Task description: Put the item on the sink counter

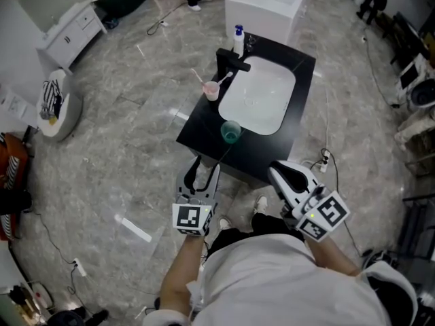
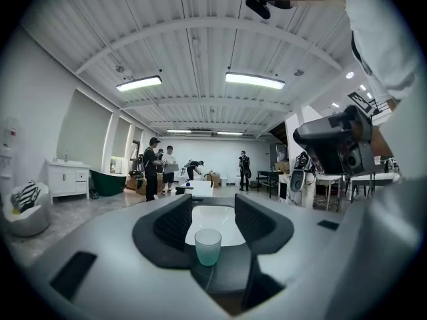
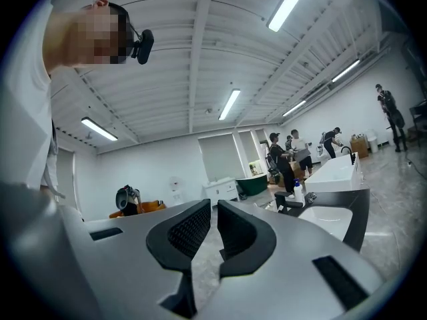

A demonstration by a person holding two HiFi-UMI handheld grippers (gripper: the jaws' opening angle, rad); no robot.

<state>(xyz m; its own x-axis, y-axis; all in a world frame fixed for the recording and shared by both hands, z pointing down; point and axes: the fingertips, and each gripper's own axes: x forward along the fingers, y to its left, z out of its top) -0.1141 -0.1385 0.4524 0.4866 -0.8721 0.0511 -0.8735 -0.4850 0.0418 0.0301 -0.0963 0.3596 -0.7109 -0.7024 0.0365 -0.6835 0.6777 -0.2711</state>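
A translucent green cup [image 1: 231, 132] stands upright on the black sink counter [image 1: 201, 133], close to its near edge and in front of the white basin [image 1: 258, 100]. My left gripper [image 1: 206, 166] hangs just off that near edge, pointing level at the cup. Its jaws are apart with nothing between them. In the left gripper view the cup [image 2: 207, 247] shows beyond the fingertips, clear of the pads. My right gripper [image 1: 276, 171] is held to the right of the counter's near corner, its jaws almost together and empty [image 3: 212, 212].
At the counter's far end are a black faucet [image 1: 231, 63], a pink cup [image 1: 212, 90] with a toothbrush and a blue-capped bottle [image 1: 238, 39]. A white tub [image 1: 265, 5] stands behind. A cable and power strip [image 1: 325, 159] lie on the floor at right. Several people [image 2: 155, 169] stand far off.
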